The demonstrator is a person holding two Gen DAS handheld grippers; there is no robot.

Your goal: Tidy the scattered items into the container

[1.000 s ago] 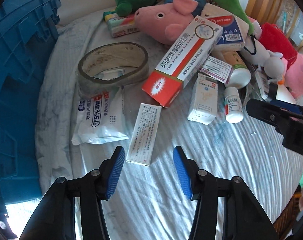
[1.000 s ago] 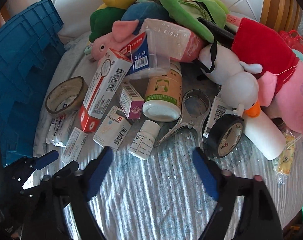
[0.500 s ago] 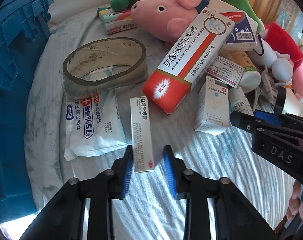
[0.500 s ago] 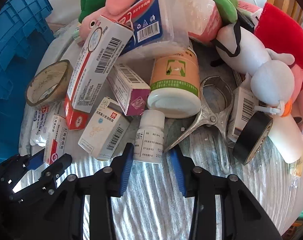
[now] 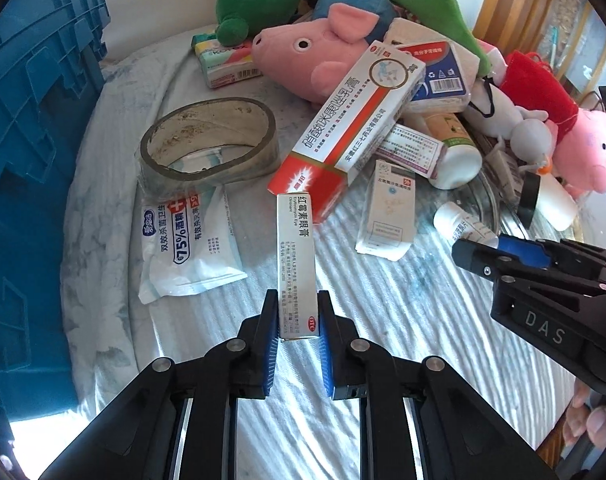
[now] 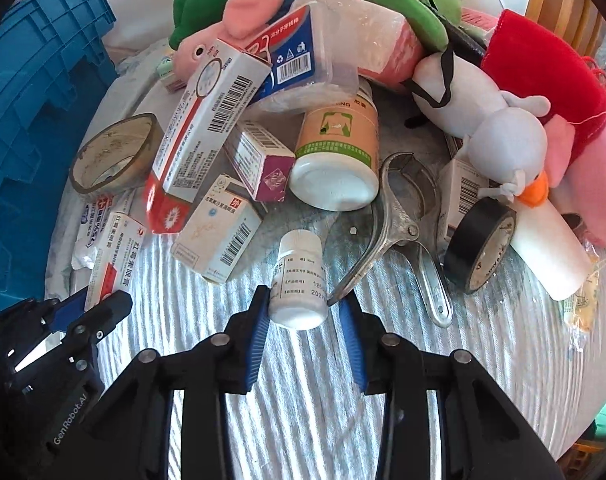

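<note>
We are early in the task. Our left gripper (image 5: pixel 297 320) is clamped on a slim box (image 5: pixel 296 264); our right gripper (image 6: pixel 305 314) is closing on a small bottle (image 6: pixel 299 280) between its jaws. The remaining clutter lies beyond both. Blue crate (image 5: pixel 27 160), left of the jaws: contents not visible.
</note>
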